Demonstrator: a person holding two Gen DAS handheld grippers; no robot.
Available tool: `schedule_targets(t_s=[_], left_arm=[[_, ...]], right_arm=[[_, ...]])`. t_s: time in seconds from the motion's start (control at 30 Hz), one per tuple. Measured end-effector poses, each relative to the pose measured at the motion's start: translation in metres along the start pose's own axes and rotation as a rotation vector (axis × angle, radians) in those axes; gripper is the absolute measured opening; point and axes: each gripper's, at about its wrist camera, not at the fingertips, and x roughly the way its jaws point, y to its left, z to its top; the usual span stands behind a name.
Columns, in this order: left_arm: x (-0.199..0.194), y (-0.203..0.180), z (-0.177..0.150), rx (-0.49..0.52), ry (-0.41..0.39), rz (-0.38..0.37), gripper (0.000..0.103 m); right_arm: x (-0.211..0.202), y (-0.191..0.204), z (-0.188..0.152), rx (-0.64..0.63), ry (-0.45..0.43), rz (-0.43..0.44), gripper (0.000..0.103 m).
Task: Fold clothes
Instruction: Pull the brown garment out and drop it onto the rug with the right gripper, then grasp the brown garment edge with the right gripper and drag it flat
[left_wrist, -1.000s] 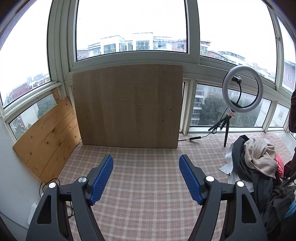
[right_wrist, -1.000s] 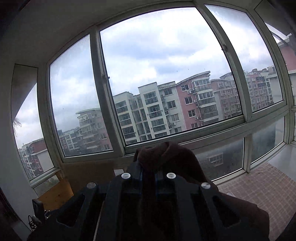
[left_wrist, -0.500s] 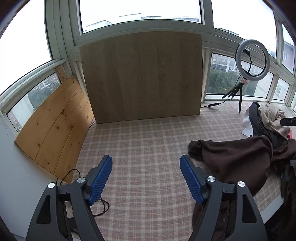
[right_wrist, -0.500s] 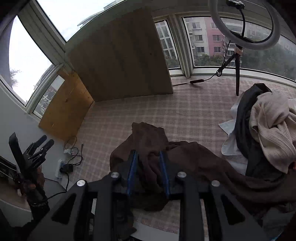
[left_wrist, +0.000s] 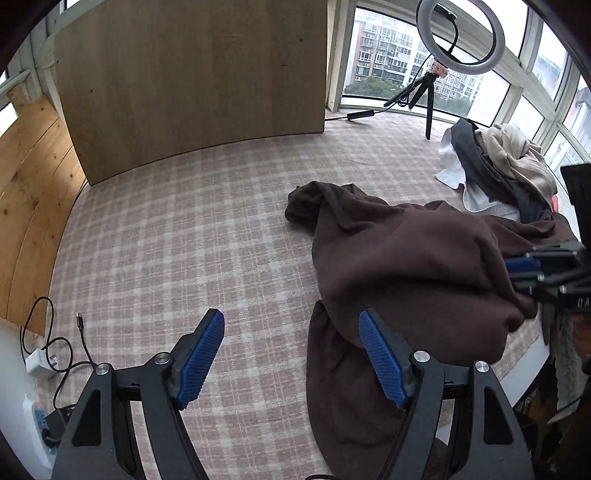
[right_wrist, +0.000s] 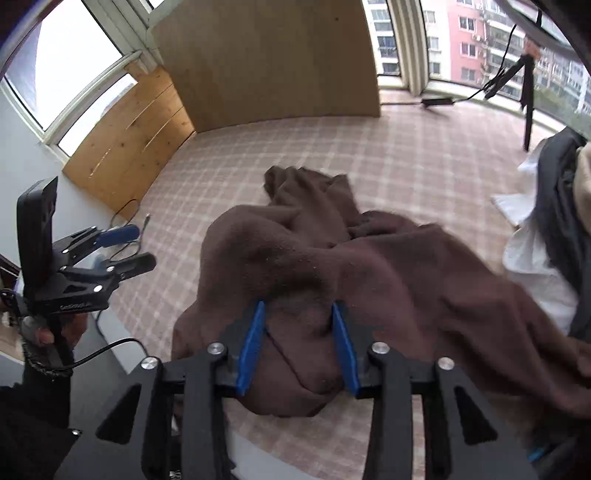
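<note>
while hovering wide open, left gripper (left_wrist: 291, 354) idling; right gripper (right_wrist: 300, 343) jaws opening around brown fleece garment (right_wrist: 332, 266).

Both grippers same build: matte black plastic frames with triangular cut-outs, round silver screw heads at the pivots, ribbed blue pads on the inner finger faces. Left gripper (left_wrist: 291, 354) seen from its own camera shows four screws. Right gripper (right_wrist: 299, 347) likewise, four screws, blue pads narrow edge-on. In the right wrist view the left unit carries a black upright block, faint white lettering on its body, a black cable trailing below. Person's hand (right_wrist: 55, 332) there, dark sleeve.
</note>
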Motion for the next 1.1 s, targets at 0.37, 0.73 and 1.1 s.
schedule_targets(t_s=[0.37, 0.73, 1.1], left_arm=[[0.011, -0.024, 0.007, -0.072, 0.04, -0.072, 0.074], [0.054, -0.046, 0.005, -0.073, 0.134, -0.02, 0.041], [-0.016, 0.011, -0.007, -0.158, 0.011, 0.135, 0.041]], right_arm=[[-0.069, -0.007, 0.006, -0.121, -0.072, -0.069, 0.059], [0.06, -0.117, 0.062, -0.131, 0.172, -0.32, 0.06], [-0.069, -0.073, 0.039, -0.092, -0.136, -0.041, 0.009]])
